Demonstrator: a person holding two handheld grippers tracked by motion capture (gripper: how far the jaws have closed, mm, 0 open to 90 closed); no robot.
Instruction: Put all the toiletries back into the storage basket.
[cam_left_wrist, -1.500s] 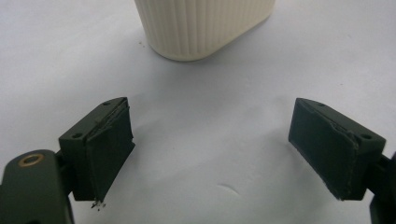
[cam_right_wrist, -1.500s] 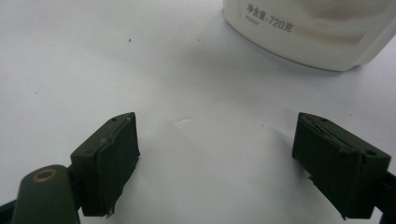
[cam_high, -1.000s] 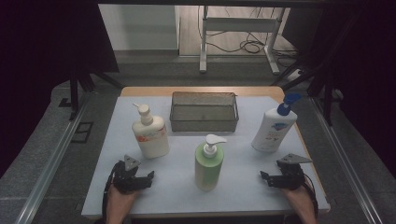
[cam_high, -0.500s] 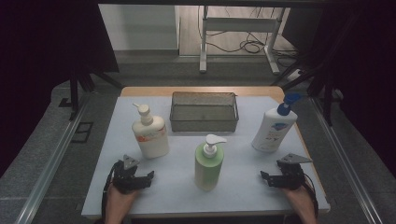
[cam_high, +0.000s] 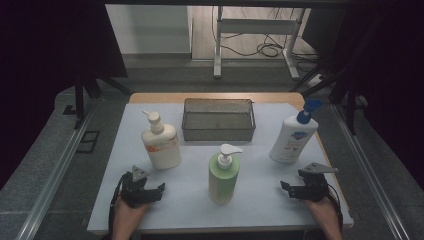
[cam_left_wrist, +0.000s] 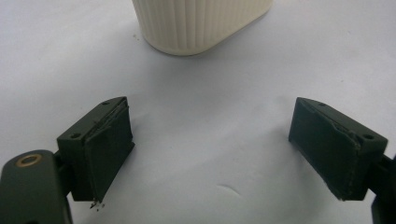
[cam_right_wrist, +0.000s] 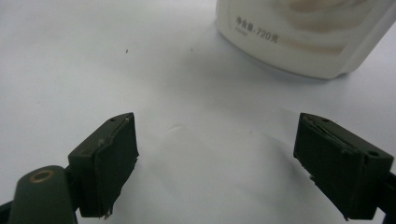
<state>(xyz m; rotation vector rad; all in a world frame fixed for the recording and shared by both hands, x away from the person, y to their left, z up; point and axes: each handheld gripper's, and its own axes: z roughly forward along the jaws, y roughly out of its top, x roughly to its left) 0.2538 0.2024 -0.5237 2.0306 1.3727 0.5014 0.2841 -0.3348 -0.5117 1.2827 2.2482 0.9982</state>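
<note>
Left gripper view: the left gripper (cam_left_wrist: 210, 154) is held released, jaws wide, the cream ribbed plastic pump bottle (cam_left_wrist: 201, 23) standing just ahead; it should be straddled squarely before closing. The right gripper (cam_right_wrist: 215, 161) is likewise released.

Bare desk (cam_high: 260, 192) ahead of both claws. Cream bottle (cam_high: 161, 145) blocks left claw (cam_high: 161, 189), white bottle (cam_high: 292, 137) blocks right claw (cam_high: 284, 187); green bottle (cam_high: 223, 175) stands between them.
</note>
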